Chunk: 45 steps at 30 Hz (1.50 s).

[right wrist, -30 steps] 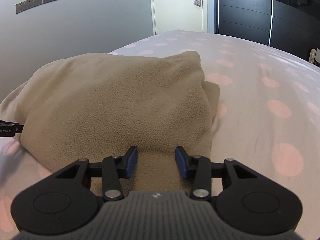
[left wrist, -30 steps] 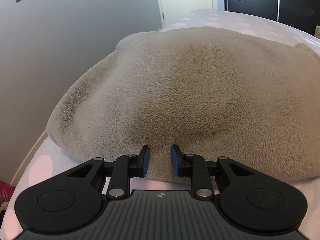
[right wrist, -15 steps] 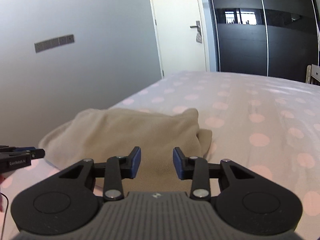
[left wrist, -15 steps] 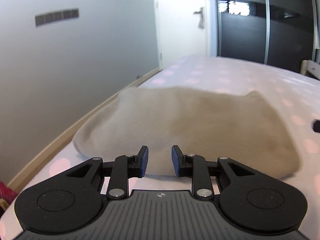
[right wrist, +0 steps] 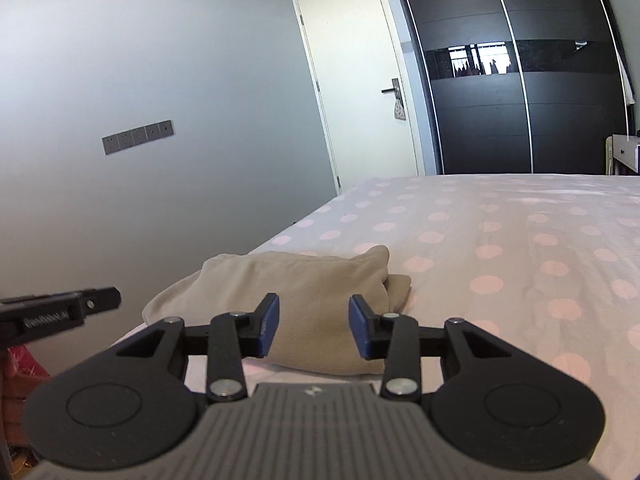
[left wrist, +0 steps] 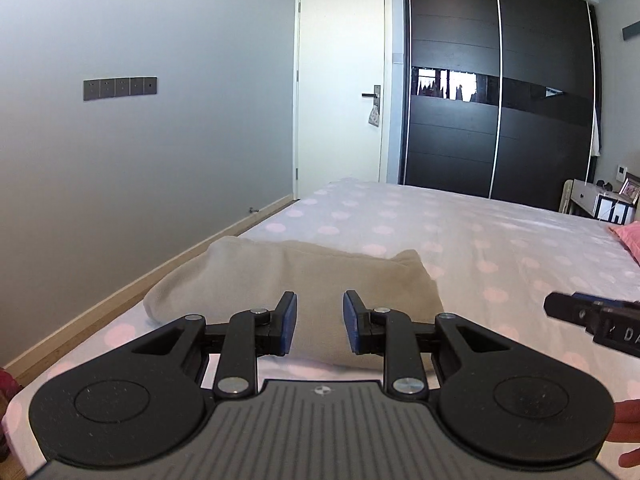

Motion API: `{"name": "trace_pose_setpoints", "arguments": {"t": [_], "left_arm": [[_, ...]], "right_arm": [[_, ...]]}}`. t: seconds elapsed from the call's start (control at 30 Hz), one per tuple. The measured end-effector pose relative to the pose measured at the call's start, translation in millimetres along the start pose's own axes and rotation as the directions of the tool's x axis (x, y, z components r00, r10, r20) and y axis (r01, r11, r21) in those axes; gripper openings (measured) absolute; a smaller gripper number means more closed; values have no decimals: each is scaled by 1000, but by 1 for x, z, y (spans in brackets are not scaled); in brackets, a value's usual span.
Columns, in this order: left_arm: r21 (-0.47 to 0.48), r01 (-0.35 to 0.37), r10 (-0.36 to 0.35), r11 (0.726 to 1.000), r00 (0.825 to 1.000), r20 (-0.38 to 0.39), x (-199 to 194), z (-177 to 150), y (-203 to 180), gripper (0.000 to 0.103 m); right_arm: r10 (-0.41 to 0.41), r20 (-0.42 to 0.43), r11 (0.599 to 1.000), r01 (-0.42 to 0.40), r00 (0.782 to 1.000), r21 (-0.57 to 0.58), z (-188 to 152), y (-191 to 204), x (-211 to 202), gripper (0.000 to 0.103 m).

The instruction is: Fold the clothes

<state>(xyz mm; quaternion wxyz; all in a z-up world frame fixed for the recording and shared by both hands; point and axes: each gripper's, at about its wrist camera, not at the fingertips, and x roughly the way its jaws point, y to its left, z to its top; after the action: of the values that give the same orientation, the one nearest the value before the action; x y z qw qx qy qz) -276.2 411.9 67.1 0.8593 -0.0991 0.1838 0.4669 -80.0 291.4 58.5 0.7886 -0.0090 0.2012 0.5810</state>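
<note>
Folded beige fleece point(left wrist: 296, 280) lies on the dotted bed point(left wrist: 480, 240) near its wall-side edge, front hem hidden behind left gripper point(left wrist: 319, 322), empty w/ jaws apart; right gripper point(right wrist: 313, 326) opening, also empty.

Both my wrist cameras look slightly downward along their fingers, side by side, from near the folded beige fleece garment point(left wrist: 296, 280) point(right wrist: 320, 292), sharing the pink-dotted white bed point(left wrist: 460, 232) point(right wrist: 500, 240) and white door point(left wrist: 340, 80) point(right wrist: 360, 72).
</note>
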Motion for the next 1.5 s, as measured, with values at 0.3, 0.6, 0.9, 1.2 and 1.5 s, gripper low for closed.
{"name": "trace_pose_setpoints", "arguments": {"t": [0.3, 0.6, 0.9, 1.2, 1.5], "left_arm": [[-11, -32, 32, 999, 997, -71, -47, -43, -34, 23], [0, -48, 47, 999, 988, -148, -72, -88, -51, 50], [34, -47, 52, 998, 981, -185, -68, -106, -59, 52], [46, -36, 45, 998, 976, -215, -57, -115, -64, 52], [60, -10, 23, 998, 976, -215, -57, -118, -70, 53]], "right_arm": [[-22, -37, 999, 20, 999, -36, -36, 18, -73, 55], [-113, -85, 994, 113, 990, -11, -69, 18, -102, 75], [-148, -126, 988, 152, 981, 20, -84, 14, -101, 75], [-169, -136, 985, 172, 976, 10, -90, 14, -94, 75], [-152, -150, 988, 154, 977, -4, -97, 15, -92, 75]]}}
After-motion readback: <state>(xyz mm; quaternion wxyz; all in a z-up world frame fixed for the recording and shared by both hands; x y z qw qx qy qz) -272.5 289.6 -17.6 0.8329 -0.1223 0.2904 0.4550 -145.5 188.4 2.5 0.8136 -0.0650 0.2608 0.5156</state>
